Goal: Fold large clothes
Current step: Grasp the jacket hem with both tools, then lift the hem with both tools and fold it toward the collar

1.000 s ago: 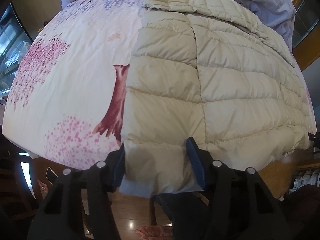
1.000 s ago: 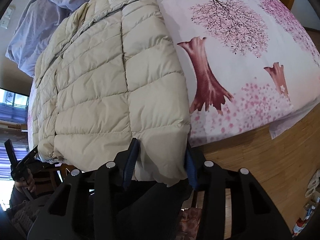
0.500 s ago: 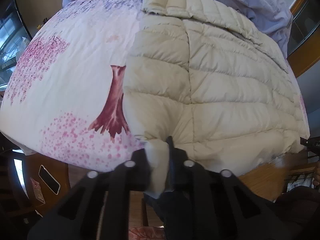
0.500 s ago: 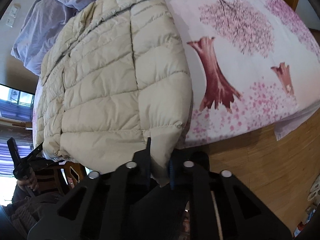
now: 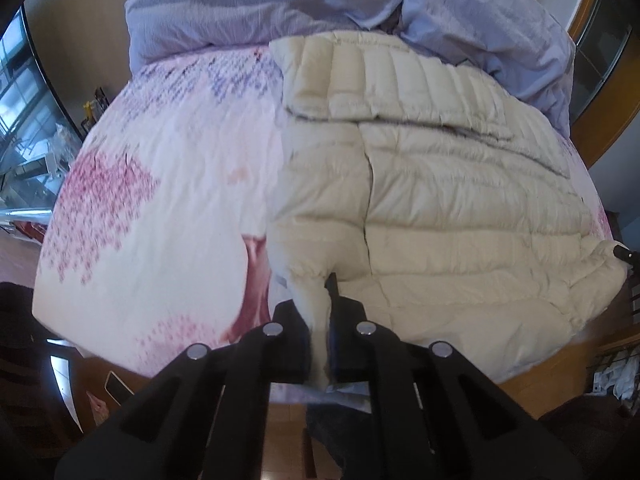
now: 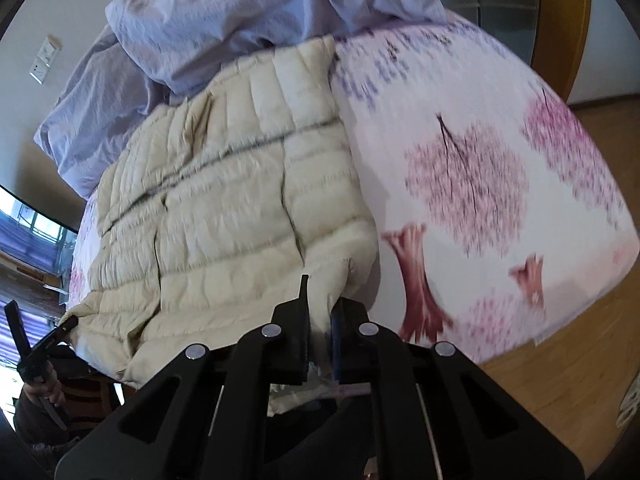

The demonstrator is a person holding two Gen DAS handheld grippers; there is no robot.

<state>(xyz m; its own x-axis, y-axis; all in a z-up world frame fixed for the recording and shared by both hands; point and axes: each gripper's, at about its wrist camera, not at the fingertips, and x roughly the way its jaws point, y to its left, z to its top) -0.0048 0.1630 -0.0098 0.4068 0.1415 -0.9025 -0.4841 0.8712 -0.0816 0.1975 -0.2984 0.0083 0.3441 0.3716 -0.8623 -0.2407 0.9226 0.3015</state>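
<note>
A cream quilted down jacket (image 5: 440, 200) lies spread on a bed with a pink tree-print sheet (image 5: 160, 200); it also shows in the right wrist view (image 6: 224, 208). My left gripper (image 5: 320, 320) is shut on the jacket's bottom hem at its left corner and lifts it off the bed. My right gripper (image 6: 320, 312) is shut on the hem at the jacket's right corner, also lifted. The collar (image 5: 380, 76) lies at the far end.
A crumpled lavender duvet (image 5: 280, 4) is piled at the head of the bed, also in the right wrist view (image 6: 240, 20). Wooden floor (image 6: 560, 380) runs around the bed's foot. A phone (image 5: 118, 386) lies on the floor at the left.
Both grippers were open around the hem a second ago. They have shut on it and have lifted it forward toward the collar; the hem now folds up off the bed.
</note>
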